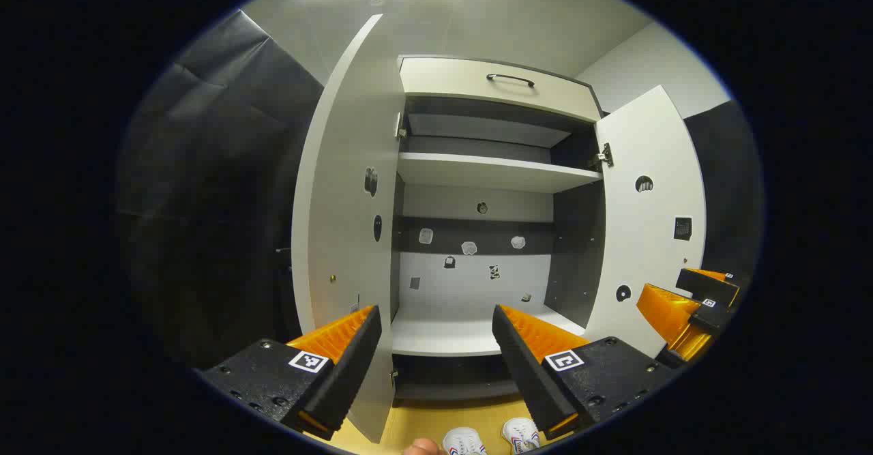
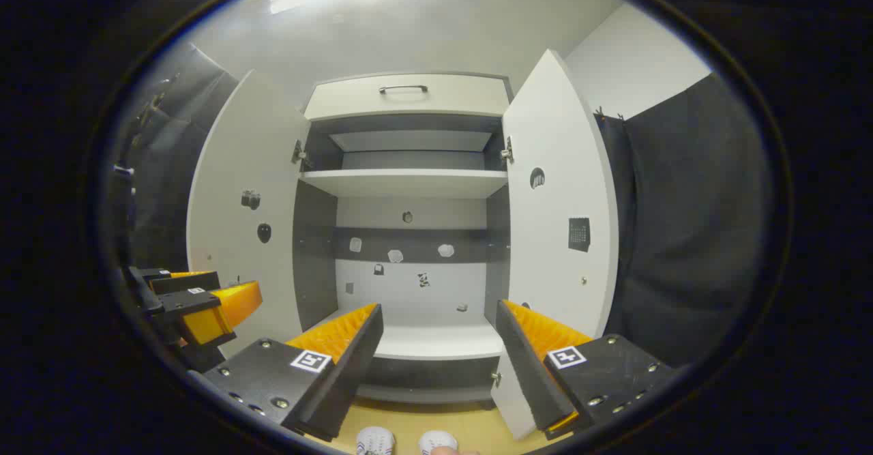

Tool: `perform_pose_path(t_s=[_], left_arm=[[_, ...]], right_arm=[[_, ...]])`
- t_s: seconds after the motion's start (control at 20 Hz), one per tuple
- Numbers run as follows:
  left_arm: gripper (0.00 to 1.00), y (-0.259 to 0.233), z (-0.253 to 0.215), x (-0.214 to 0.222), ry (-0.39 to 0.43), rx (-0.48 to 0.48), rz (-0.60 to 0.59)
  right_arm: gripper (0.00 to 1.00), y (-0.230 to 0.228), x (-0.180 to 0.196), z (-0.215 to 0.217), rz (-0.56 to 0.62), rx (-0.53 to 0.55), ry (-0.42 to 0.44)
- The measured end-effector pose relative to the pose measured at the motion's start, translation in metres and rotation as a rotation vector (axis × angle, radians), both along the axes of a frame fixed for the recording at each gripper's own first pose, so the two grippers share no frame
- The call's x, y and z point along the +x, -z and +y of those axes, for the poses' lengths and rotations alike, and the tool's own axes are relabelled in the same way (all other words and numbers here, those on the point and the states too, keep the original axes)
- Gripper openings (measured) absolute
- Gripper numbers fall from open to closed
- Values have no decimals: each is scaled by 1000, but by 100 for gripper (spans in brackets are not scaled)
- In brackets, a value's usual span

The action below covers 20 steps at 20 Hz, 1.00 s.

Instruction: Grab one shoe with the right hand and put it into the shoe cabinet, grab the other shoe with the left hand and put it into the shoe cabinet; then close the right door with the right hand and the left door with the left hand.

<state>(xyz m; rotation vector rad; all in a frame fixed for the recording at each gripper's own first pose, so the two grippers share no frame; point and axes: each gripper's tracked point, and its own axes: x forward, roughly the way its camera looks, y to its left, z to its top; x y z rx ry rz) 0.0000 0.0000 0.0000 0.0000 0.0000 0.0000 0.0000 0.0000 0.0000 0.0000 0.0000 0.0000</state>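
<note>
Ahead, the shoe cabinet [image 1: 477, 237] stands with both doors swung wide. Two white shoes [image 1: 491, 439] sit on the near floor [image 2: 409, 424] below. Left gripper [image 1: 436, 346] and right gripper [image 2: 440, 342] both hang released, holding nothing.

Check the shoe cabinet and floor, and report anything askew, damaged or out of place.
Nothing stands out. The shoe cabinet stands with both doors open and undamaged, shelves level, and the two white shoes sit side by side on the floor in front of it.
</note>
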Motion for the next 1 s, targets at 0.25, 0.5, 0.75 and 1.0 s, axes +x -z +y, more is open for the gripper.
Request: perform_pose_path(t_s=[0.25, 0.5, 0.75, 1.0], left_arm=[[99, 1, 4, 0, 0, 5, 0], [99, 3, 6, 3, -7, 17, 6], [99, 4, 10, 5, -24, 16, 11], [99, 6, 19, 7, -51, 21, 14]], right_arm=[[99, 2, 1, 2, 8, -1, 2], [99, 6, 5, 3, 17, -1, 1], [99, 25, 13, 8, 59, 5, -25], [100, 119, 20, 10, 290, -7, -38]])
